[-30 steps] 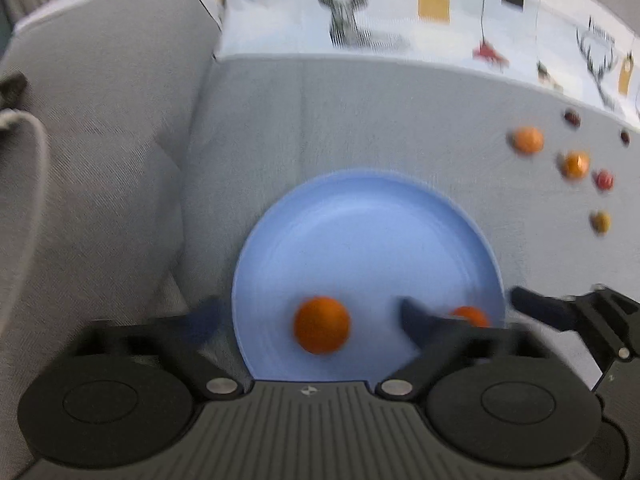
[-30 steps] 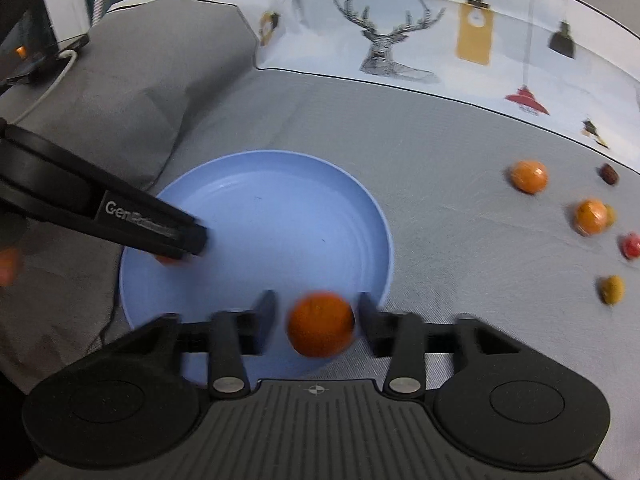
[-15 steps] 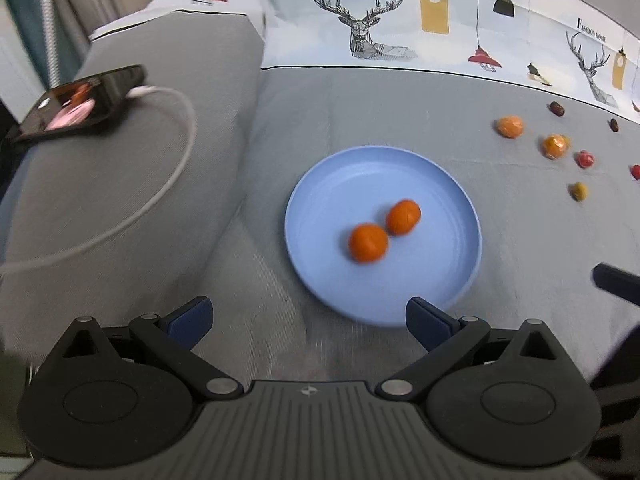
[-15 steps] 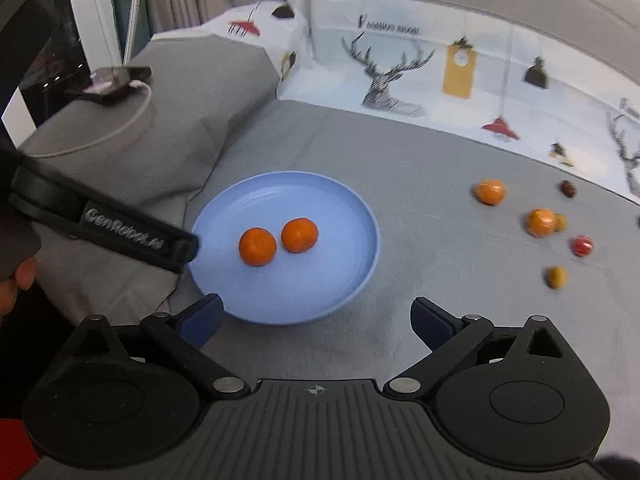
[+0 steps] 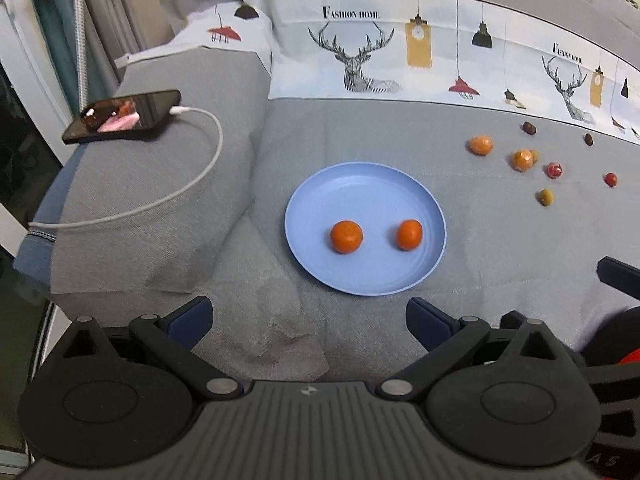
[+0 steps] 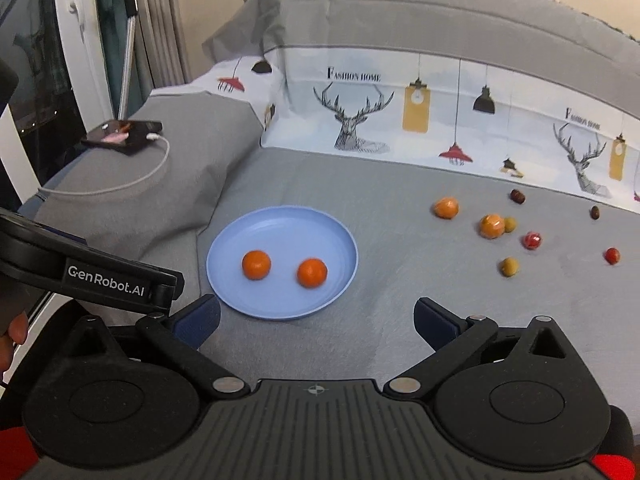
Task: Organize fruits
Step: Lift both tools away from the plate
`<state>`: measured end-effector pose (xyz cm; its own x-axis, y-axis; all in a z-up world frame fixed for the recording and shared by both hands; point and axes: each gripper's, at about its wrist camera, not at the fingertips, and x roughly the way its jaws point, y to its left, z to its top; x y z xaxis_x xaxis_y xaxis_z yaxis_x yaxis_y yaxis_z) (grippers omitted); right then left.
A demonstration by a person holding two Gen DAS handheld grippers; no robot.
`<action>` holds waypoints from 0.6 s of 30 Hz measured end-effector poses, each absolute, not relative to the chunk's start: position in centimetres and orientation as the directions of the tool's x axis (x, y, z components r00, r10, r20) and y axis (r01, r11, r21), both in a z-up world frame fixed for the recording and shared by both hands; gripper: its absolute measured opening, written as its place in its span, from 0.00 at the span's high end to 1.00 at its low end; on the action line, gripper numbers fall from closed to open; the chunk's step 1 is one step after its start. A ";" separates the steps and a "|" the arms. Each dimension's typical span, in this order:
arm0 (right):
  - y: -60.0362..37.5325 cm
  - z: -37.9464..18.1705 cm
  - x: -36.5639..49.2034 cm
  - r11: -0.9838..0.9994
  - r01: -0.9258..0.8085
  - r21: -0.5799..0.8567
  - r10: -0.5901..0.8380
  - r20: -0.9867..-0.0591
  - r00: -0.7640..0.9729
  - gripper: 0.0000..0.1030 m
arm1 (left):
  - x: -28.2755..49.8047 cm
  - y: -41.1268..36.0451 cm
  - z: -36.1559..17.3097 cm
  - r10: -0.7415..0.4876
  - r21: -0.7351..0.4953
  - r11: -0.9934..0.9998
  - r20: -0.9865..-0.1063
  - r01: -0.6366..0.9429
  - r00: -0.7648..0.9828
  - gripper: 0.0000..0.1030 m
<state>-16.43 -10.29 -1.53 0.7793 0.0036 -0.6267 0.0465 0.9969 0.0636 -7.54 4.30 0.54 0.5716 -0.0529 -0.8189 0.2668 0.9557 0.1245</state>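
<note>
A light blue plate [image 5: 368, 184] [image 6: 280, 220] lies on the grey bedspread with two oranges in it: a left orange [image 5: 346, 236] [image 6: 256, 265] and a right orange [image 5: 409, 234] [image 6: 312, 273], a little apart. My left gripper [image 5: 308, 318] is open and empty, held above and short of the plate's near rim. My right gripper [image 6: 316, 318] is open too, nothing between its fingers, near the plate's near right edge. To the right of the plate lie several loose small fruits, among them a wrapped orange [image 5: 480, 145] [image 6: 446, 207] and another wrapped orange [image 5: 523, 160] [image 6: 492, 226].
A phone [image 5: 122, 116] [image 6: 122, 136] on a white charging cable [image 5: 192, 184] lies on the grey pillow at the left. A deer-print cloth band [image 5: 360, 64] runs along the back. Red, green and dark small fruits [image 5: 554, 169] are scattered at the right. The left gripper's arm [image 6: 92, 276] crosses the right view.
Both grippers have pulled back and risen from the plate. The right gripper has let go of its orange and opened wide. Both oranges now lie free in the plate.
</note>
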 end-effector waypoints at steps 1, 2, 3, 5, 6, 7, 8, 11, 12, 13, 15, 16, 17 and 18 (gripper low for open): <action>-10.4 -1.4 -16.6 0.997 0.051 0.063 -0.001 -0.621 0.784 0.01 | -7.7 4.3 0.7 -0.055 0.125 0.955 -0.816 0.268 0.575 0.00; -10.5 -1.3 -16.8 0.996 0.056 0.063 -0.005 -0.617 0.787 0.01 | -7.9 4.2 0.9 -0.056 0.126 0.955 -0.814 0.269 0.579 0.00; -10.6 -1.1 -17.0 0.996 0.060 0.063 -0.009 -0.614 0.789 0.01 | -8.0 4.2 1.0 -0.057 0.127 0.954 -0.812 0.270 0.581 0.00; -10.8 -1.0 -17.2 0.995 0.069 0.068 -0.013 -0.609 0.793 0.01 | -8.2 4.0 1.2 -0.059 0.130 0.952 -0.809 0.277 0.585 0.00; -10.9 -0.9 -17.3 0.995 0.072 0.070 -0.014 -0.607 0.795 0.01 | -8.3 3.9 1.3 -0.058 0.133 0.952 -0.807 0.276 0.588 0.00; -10.9 -0.9 -17.4 0.995 0.072 0.070 -0.015 -0.605 0.796 0.01 | -8.4 3.9 1.3 -0.058 0.134 0.952 -0.805 0.276 0.591 0.00; -11.0 -0.8 -17.4 0.995 0.073 0.071 -0.015 -0.603 0.797 0.01 | -8.4 3.9 1.4 -0.059 0.134 0.951 -0.804 0.277 0.592 0.00; -10.8 -0.7 -17.6 0.995 0.075 0.072 -0.017 -0.599 0.801 0.01 | -8.5 3.8 1.6 -0.059 0.137 0.950 -0.802 0.279 0.595 0.00; -10.8 -0.7 -17.6 0.995 0.074 0.071 -0.017 -0.598 0.801 0.01 | -8.5 3.8 1.6 -0.058 0.139 0.950 -0.801 0.279 0.596 0.00; -10.8 -0.7 -17.6 0.995 0.074 0.071 -0.017 -0.598 0.801 0.01 | -8.5 3.8 1.6 -0.057 0.140 0.950 -0.801 0.280 0.597 0.00; -10.8 -0.7 -17.7 0.995 0.073 0.071 -0.016 -0.597 0.802 0.01 | -8.6 3.8 1.6 -0.057 0.142 0.949 -0.800 0.280 0.597 0.00; -10.7 -0.7 -17.7 0.995 0.074 0.070 -0.018 -0.597 0.802 0.01 | -8.6 3.7 1.6 -0.057 0.142 0.949 -0.800 0.281 0.597 0.00; -10.7 -0.7 -17.7 0.995 0.073 0.070 -0.017 -0.597 0.802 0.01 | -8.6 3.8 1.6 -0.057 0.143 0.949 -0.800 0.282 0.597 0.00; -10.7 -0.7 -17.6 0.995 0.073 0.070 -0.017 -0.598 0.801 0.01 | -8.6 3.8 1.6 -0.056 0.144 0.949 -0.801 0.282 0.597 0.00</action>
<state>-17.64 -10.73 -0.75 0.8013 -0.0168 -0.5980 0.0727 0.9949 0.0695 -8.60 3.76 1.60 0.5965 -0.0563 -0.8006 0.2821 0.9486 0.1435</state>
